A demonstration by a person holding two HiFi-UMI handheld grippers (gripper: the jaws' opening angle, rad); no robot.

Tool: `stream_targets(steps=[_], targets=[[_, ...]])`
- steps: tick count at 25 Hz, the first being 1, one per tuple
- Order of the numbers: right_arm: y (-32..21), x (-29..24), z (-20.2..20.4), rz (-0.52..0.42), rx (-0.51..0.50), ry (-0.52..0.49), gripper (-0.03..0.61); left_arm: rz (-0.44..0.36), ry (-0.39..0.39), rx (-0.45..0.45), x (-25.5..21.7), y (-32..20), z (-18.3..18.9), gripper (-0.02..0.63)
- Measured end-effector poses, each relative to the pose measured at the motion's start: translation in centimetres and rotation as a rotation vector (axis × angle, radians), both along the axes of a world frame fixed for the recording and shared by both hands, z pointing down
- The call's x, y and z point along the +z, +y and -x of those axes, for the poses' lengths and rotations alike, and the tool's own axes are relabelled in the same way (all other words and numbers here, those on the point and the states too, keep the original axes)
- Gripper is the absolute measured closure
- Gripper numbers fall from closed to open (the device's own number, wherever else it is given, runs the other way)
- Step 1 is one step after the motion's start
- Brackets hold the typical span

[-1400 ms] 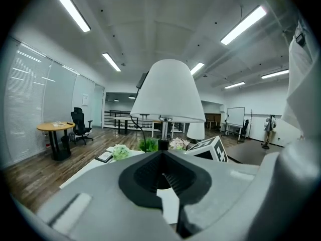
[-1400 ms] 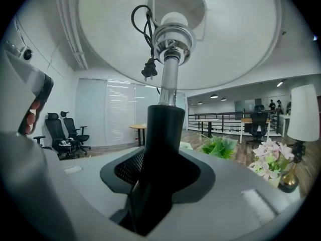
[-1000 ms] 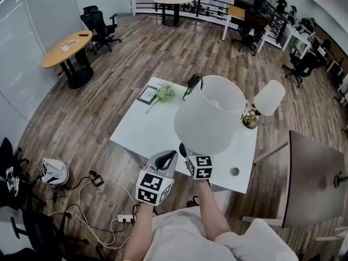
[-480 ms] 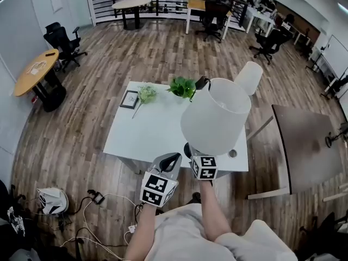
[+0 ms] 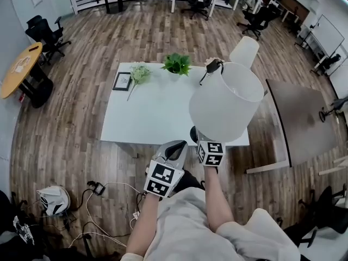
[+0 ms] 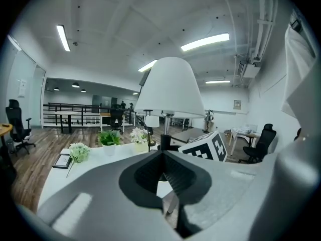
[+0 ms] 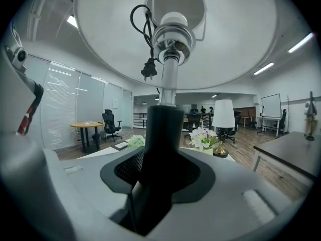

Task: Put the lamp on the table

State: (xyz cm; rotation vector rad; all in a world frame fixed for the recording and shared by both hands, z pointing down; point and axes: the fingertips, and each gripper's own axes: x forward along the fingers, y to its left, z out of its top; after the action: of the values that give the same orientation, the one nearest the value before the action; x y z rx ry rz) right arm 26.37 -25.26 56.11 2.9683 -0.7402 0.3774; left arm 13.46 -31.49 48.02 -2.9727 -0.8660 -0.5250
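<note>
Well, the table is a smooth white rectangle. Over its near right corner hangs the lamp: matte white tapered shade, chrome neck, black post (cord coiled under the shade). The right gripper clamps that post; the left gripper, jaws together, holds nothing.

Matt white shade and shiny metal stem on lamp; smooth white table; wood-plank floor.
</note>
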Motion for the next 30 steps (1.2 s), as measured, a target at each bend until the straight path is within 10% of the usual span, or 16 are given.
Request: stream_targets(steps=[30], targets=[[-11.6,2.3,-14.6,-0.028,-0.067,0.041,0.394,-0.018,-0.081,-0.105,3.7,-10.6,-13.7,0.612]])
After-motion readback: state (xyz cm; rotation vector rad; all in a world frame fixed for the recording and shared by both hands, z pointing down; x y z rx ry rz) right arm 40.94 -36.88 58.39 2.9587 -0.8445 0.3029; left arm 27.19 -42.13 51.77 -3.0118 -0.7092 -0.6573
